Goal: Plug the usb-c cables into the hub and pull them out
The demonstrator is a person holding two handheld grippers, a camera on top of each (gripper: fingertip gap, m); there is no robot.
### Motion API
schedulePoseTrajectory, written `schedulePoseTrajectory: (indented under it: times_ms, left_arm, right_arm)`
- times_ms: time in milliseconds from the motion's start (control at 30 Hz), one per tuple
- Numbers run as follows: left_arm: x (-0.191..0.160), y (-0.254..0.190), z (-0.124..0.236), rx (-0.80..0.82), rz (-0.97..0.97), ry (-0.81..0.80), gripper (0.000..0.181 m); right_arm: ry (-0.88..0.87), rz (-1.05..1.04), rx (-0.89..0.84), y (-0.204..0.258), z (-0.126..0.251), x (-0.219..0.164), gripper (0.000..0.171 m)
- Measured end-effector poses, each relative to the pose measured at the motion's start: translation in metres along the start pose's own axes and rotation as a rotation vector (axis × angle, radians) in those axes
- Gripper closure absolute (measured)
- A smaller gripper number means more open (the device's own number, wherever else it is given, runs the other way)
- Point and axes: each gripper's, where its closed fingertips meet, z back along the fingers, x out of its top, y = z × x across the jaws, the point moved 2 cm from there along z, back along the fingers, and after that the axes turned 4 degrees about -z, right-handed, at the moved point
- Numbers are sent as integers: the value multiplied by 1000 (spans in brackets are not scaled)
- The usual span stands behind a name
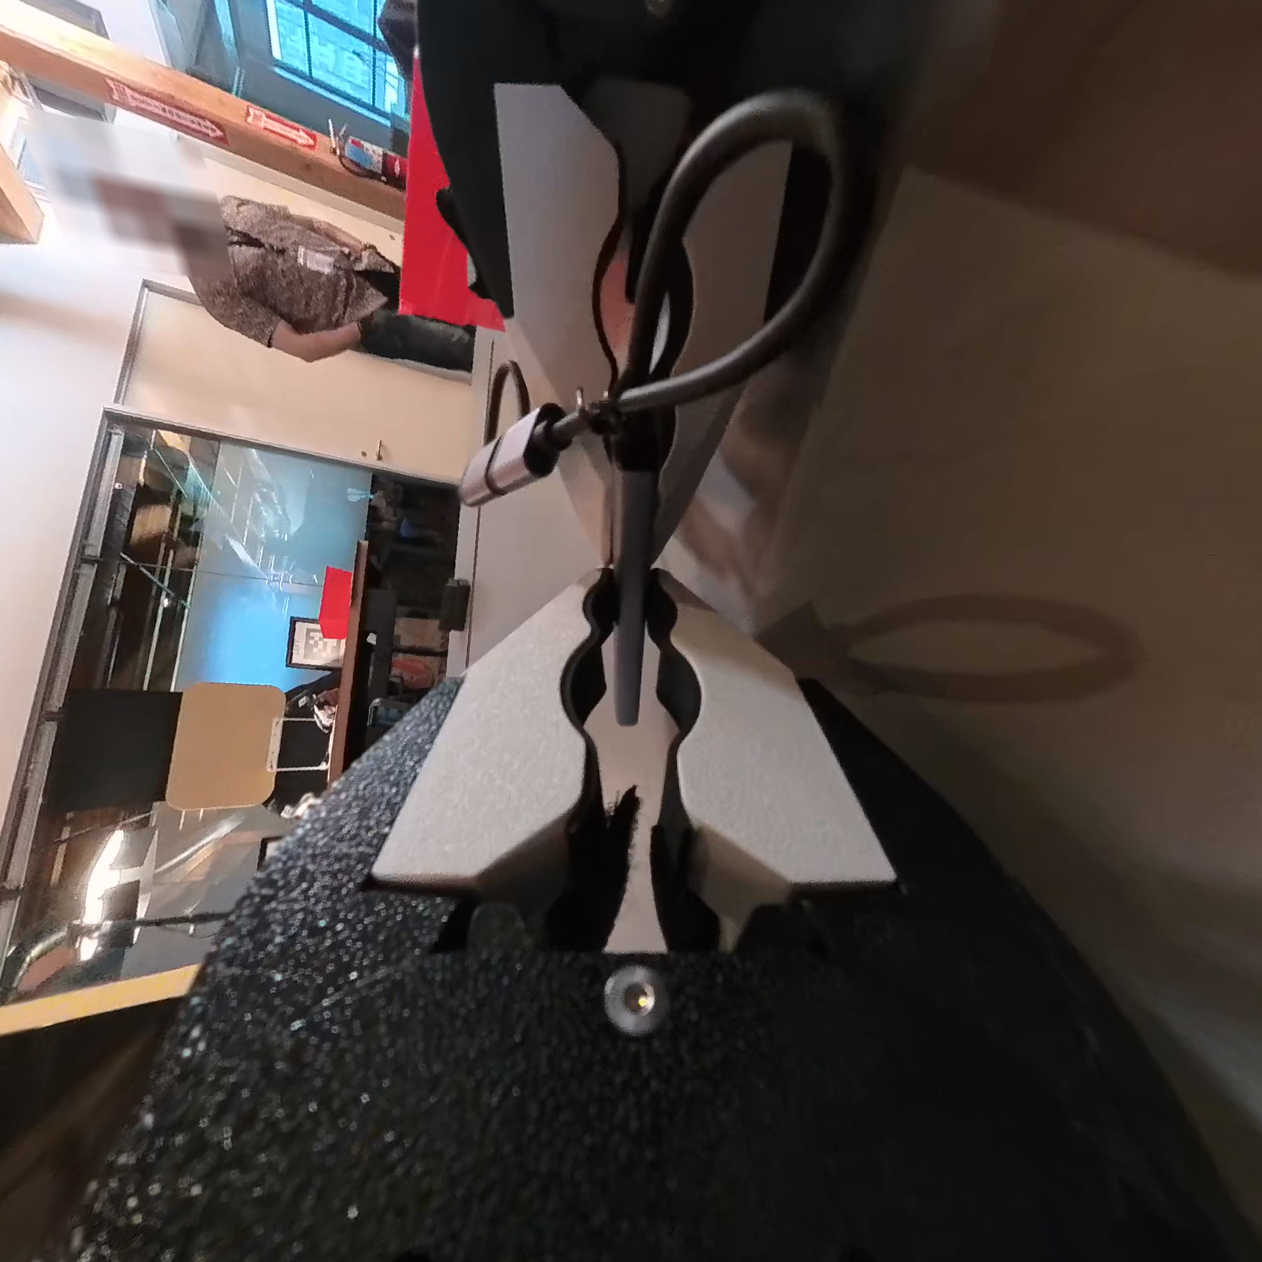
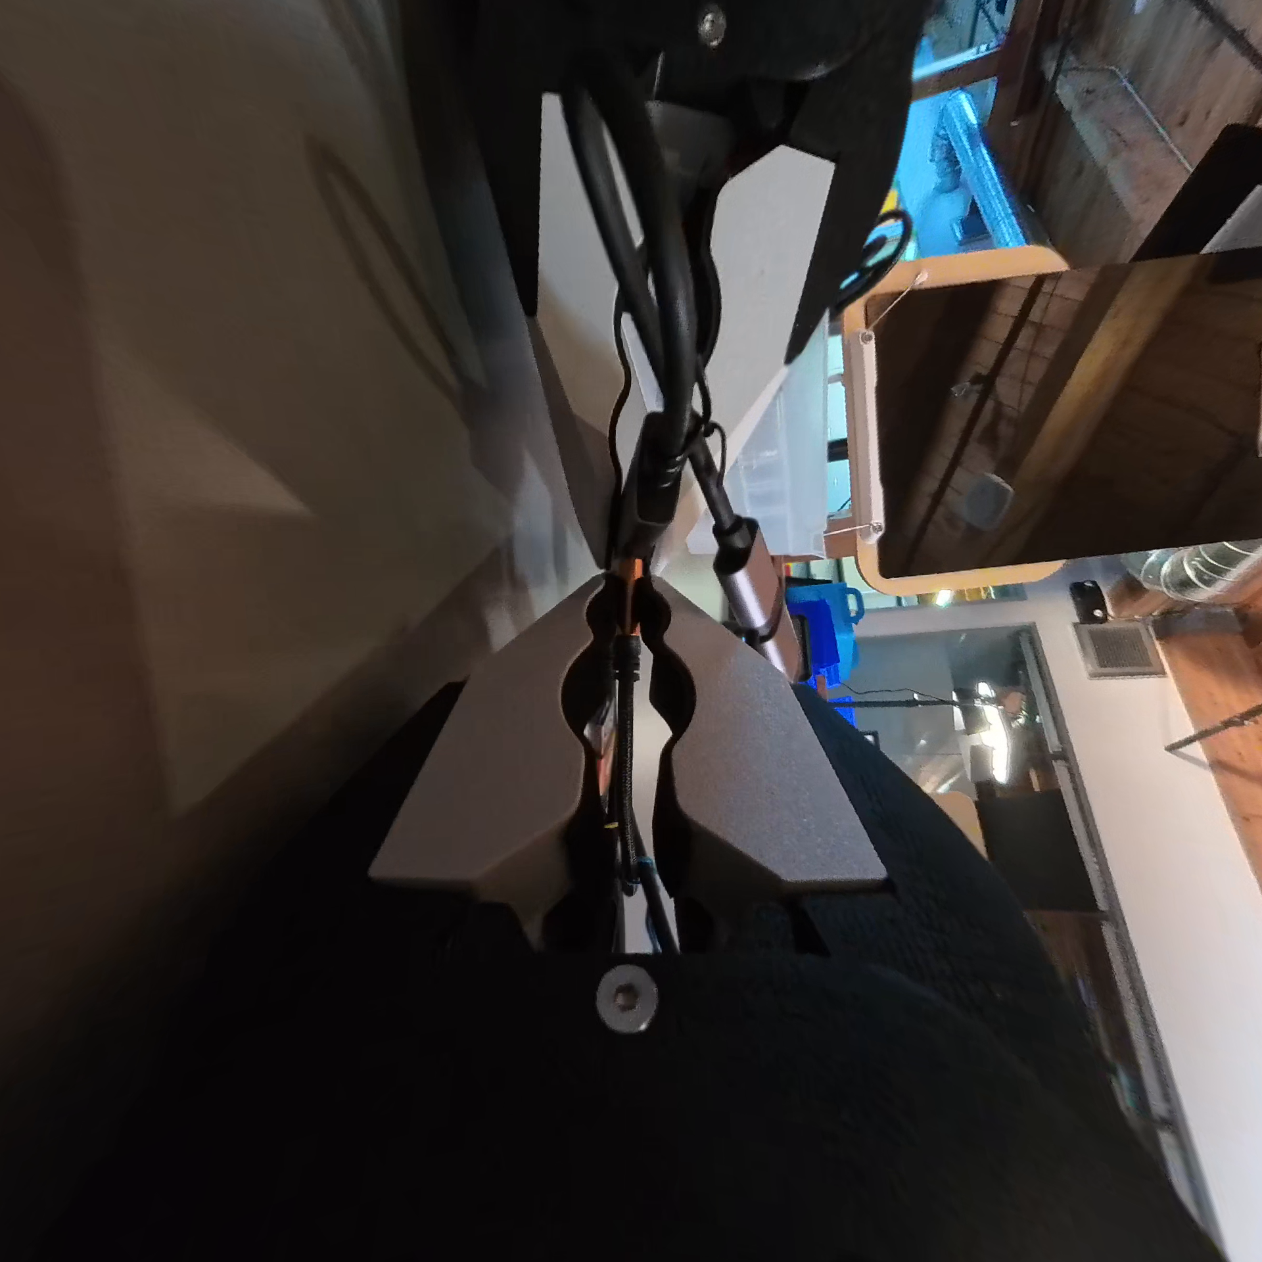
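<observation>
We see our left gripper (image 1: pixel 627 580) pinching the slim grey hub (image 1: pixel 628 614) edge-on, w/ our right gripper (image 2: pixel 628 587) clamped on the orange-tipped black braided usb-c cable (image 2: pixel 625 724) at the hub's end.

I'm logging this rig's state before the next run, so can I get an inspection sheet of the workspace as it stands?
Surface: pale tabletop, bare where visible.
Job's things: flat grey hub held edge-on; orange-collared plug meets the hub's dark end.
Clutter: nothing seen.
Grippers: left gripper shut on the hub; right gripper shut on the plug.
Cables: hub's dark lead loops, ending in a loose silver connector; braided cable trails from the plug.
Surroundings: a person stands behind; glass partitions, chair.
</observation>
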Motion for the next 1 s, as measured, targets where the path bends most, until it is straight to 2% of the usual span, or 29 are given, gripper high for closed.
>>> schedulePoseTrajectory:
  times_ms: [200,267,300,367,467,700,767,900,1000]
  left_arm:
    - [12,-8,3,-49,58,-55,174]
    - [-13,-6,12,-38,103,47,174]
    - [-22,-3,23,-36,170,42,175]
    - [-27,-2,31,-37,230,32,175]
    - [-22,-5,22,-33,131,38,174]
    - [-28,17,27,50,250,-8,175]
    - [-28,13,26,49,198,-1,174]
    - [-25,5,27,23,120,-2,174]
    - [-26,10,31,38,162,-31,174]
  right_arm:
    - [-28,-61,46,7,10,7,166]
    - [80,-94,22,1,19,-22,166]
    - [108,-164,16,-3,30,-38,166]
    - [118,-242,34,-1,42,-46,166]
    - [101,-160,31,1,33,-39,166]
    - [58,-137,36,-1,32,-33,165]
    - [-4,-210,86,-3,39,-28,148]
    - [-86,-366,76,-30,60,-26,134]
    - [-138,-474,56,-58,63,-21,128]
